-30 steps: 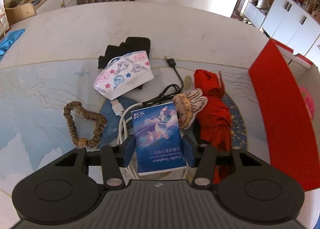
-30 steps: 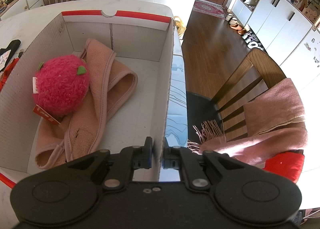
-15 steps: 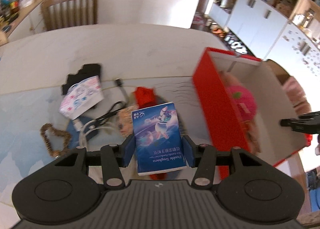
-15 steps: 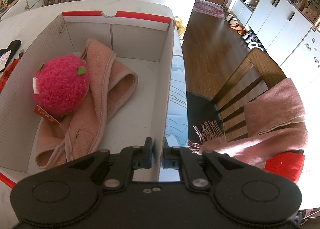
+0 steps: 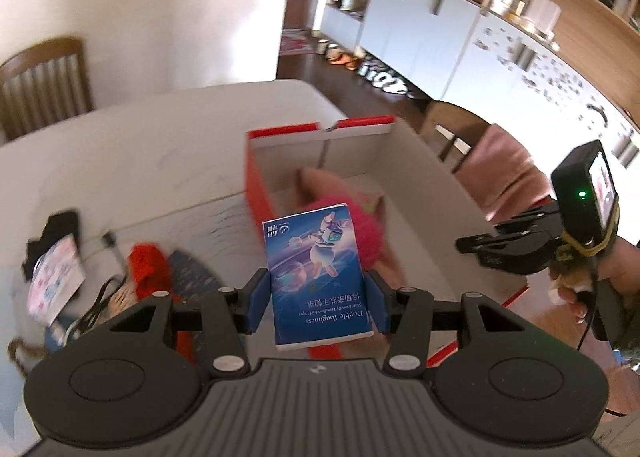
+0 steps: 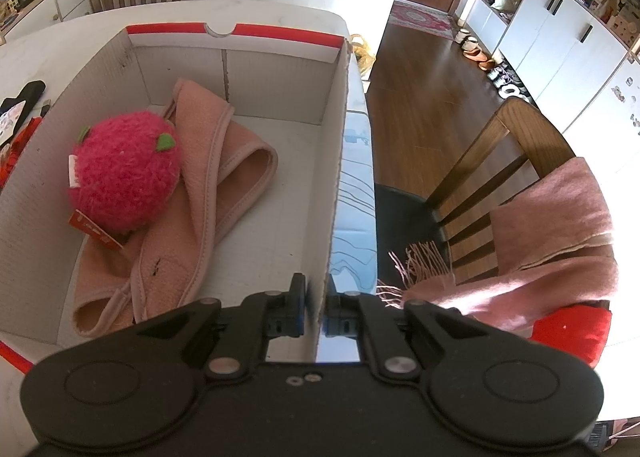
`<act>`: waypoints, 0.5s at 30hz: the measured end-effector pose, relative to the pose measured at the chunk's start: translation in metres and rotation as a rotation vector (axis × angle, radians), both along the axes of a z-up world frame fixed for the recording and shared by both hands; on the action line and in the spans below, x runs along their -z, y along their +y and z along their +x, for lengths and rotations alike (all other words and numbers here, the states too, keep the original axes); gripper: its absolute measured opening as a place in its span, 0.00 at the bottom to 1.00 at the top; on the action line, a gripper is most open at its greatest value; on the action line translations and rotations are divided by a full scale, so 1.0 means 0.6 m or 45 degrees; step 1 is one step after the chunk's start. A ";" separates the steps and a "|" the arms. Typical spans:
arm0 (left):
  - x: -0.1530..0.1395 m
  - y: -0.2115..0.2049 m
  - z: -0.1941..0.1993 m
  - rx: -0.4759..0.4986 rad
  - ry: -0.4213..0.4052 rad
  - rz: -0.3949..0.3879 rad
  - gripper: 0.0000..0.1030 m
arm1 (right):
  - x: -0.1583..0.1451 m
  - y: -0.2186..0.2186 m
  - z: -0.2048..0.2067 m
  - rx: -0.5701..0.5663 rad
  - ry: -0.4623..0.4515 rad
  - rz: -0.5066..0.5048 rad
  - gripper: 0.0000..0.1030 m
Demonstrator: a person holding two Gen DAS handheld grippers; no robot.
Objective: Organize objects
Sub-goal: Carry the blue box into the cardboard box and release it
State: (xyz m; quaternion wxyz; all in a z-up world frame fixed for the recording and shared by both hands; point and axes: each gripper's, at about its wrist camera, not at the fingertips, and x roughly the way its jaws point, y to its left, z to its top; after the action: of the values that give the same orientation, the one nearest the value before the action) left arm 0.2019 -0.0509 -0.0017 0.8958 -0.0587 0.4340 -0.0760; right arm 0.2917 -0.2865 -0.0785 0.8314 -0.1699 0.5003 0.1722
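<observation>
Both grippers clamped, each tilted steeply downward.

The left gripper points down and forward, its blue pads pressed on the two sides of a pack held upright between them, at about half spread. The right gripper also angles down, its jaws pinched nearly together on a thin wall edge. From the left wrist view, the right gripper sits at the far right, gripped from below by the person's hand, fingers curled round its handle.
</observation>
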 end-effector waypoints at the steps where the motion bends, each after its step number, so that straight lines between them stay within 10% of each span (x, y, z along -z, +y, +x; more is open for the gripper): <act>1: -0.002 -0.010 0.007 0.017 -0.003 0.005 0.48 | 0.000 0.000 0.000 0.000 0.000 0.002 0.06; 15: 0.004 -0.106 0.143 0.154 0.018 0.011 0.48 | 0.000 -0.002 -0.002 0.002 0.002 0.026 0.05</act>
State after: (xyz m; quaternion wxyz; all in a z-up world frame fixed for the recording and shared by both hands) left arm 0.2874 -0.1148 -0.0043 0.8866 -0.0289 0.4436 -0.1277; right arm 0.2905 -0.2878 -0.0784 0.8328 -0.1610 0.4992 0.1767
